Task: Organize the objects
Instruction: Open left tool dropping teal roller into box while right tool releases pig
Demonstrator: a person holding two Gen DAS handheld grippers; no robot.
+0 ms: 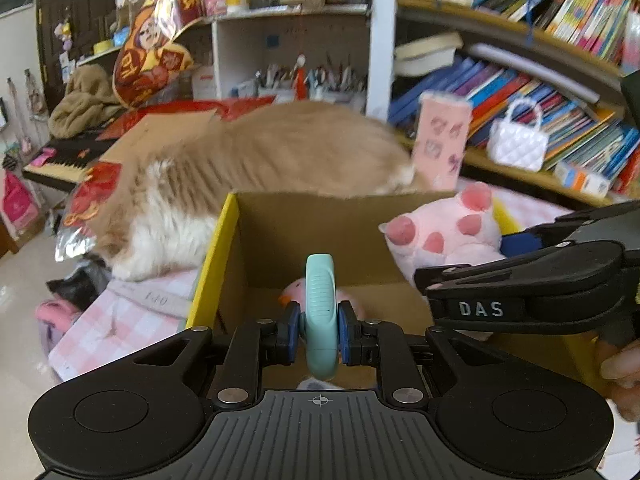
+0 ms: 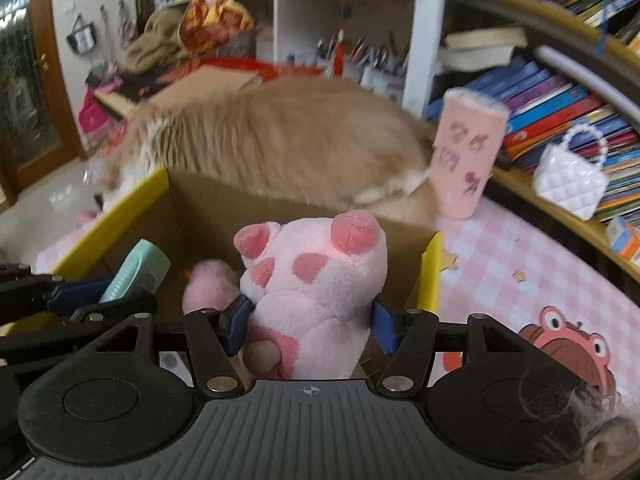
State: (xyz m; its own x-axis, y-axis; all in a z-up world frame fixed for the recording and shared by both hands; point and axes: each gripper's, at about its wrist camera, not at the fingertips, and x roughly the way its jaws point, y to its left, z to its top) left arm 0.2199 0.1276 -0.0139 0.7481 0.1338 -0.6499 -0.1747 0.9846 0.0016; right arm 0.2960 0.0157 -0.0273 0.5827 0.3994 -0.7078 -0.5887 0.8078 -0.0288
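My left gripper [image 1: 319, 330] is shut on a mint-green oval object [image 1: 320, 312], held upright over the open cardboard box [image 1: 304, 236] with yellow flaps. My right gripper [image 2: 308, 330] is shut on a pink plush paw toy [image 2: 316, 292], held over the same box [image 2: 208, 208]. The paw toy also shows in the left wrist view [image 1: 448, 236], and the mint object in the right wrist view [image 2: 138, 272]. Another pink plush [image 1: 294, 290] lies on the box floor, partly hidden; it shows in the right wrist view too [image 2: 208, 284].
An orange and white cat [image 1: 256, 172] lies right behind the box, blurred. A pink tumbler [image 2: 466, 152] stands on the pink checked cloth [image 2: 520, 256] at the right. Bookshelves [image 1: 540, 100] with a white handbag [image 1: 518, 140] rise behind. A frog print [image 2: 568, 344] marks the cloth.
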